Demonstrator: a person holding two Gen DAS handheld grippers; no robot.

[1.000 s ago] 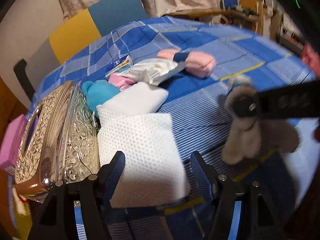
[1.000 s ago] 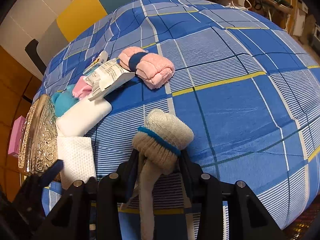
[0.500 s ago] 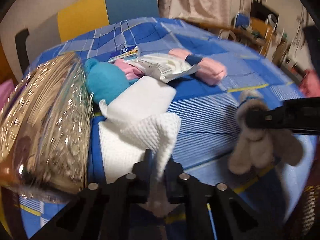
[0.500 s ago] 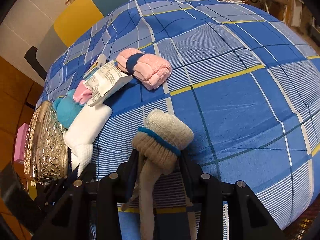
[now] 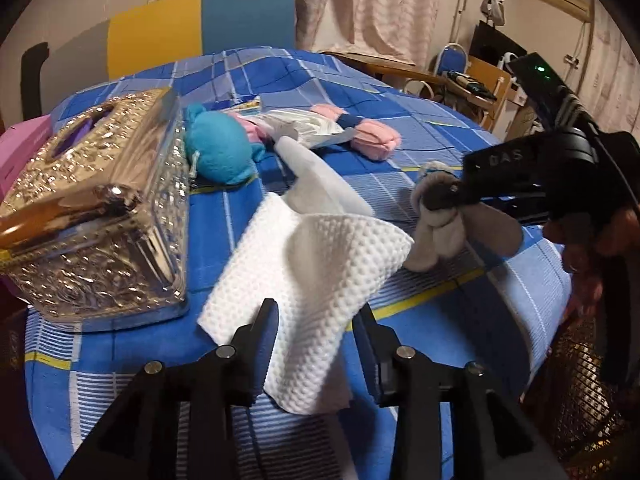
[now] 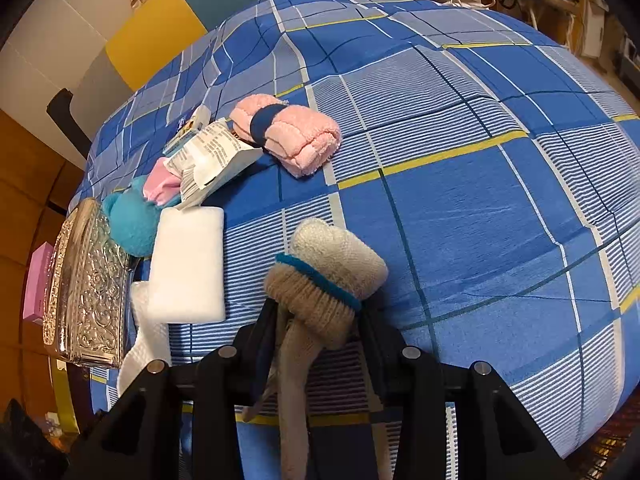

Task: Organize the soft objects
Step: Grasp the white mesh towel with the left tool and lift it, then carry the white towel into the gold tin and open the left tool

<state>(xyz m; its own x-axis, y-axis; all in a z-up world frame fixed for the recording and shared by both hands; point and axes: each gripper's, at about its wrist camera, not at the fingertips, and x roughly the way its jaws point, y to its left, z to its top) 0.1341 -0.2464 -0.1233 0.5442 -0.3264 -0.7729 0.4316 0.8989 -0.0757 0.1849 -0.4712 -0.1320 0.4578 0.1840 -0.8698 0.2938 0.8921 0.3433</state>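
A white waffle-weave cloth [image 5: 320, 264] lies rumpled on the blue checked cover, one corner folded up. My left gripper [image 5: 316, 312] straddles its near end; the jaws are opening and the pads stand off the cloth. My right gripper [image 6: 316, 312] is shut on a beige knitted sock bundle [image 6: 332, 268] with a teal band, its tail hanging down between the fingers. In the left wrist view that bundle [image 5: 440, 236] hangs from the right gripper beside the cloth. Behind lie a white foam block [image 6: 188, 264], a teal plush [image 6: 132, 220] and a pink rolled towel [image 6: 288, 136] with a navy band.
An ornate gold tissue box [image 5: 92, 200] stands left of the cloth, with a pink box [image 6: 38, 280] beyond it. A printed white packet [image 6: 212, 156] rests on pink fabric near the plush. A yellow and blue chair back [image 5: 200, 20] is behind. A person's hand [image 5: 600, 232] grips the right tool.
My left gripper closed on the waffle cloth, pulled it up and over, then parted its jaws; the cloth now lies crumpled instead of flat. The right gripper and its sock bundle stayed put.
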